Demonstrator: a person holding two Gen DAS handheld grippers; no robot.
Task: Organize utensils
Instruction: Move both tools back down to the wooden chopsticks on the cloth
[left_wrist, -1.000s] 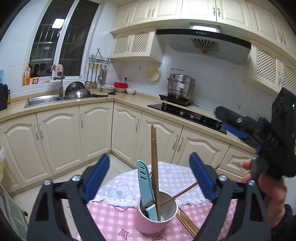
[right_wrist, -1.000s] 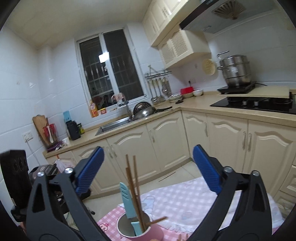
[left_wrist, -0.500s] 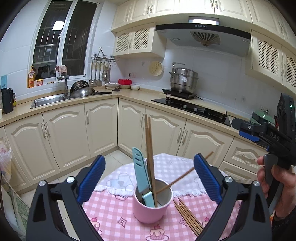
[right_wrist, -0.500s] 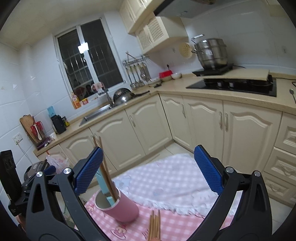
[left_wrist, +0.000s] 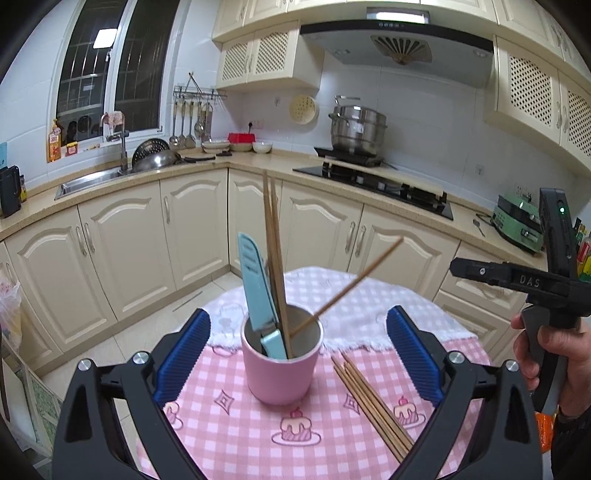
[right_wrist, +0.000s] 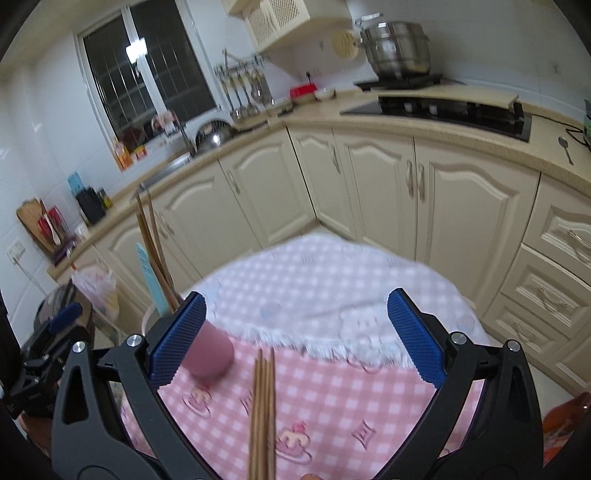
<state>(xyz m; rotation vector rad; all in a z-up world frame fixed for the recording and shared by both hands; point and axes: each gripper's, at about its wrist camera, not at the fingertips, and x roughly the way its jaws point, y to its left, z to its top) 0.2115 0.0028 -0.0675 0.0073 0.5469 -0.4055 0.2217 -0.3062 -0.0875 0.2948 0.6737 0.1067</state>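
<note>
The loose chopsticks lay lengthwise straight ahead of the empty, wide-open right gripper, nearer it than the equally open, empty left gripper.

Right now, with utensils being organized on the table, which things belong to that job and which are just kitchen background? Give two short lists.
Job: pink cup, blue knife and chopsticks in it, loose chopsticks on the tablecloth, both open claws.

Background: steel pot, hob, sink, hanging ladles, green appliance.
</note>
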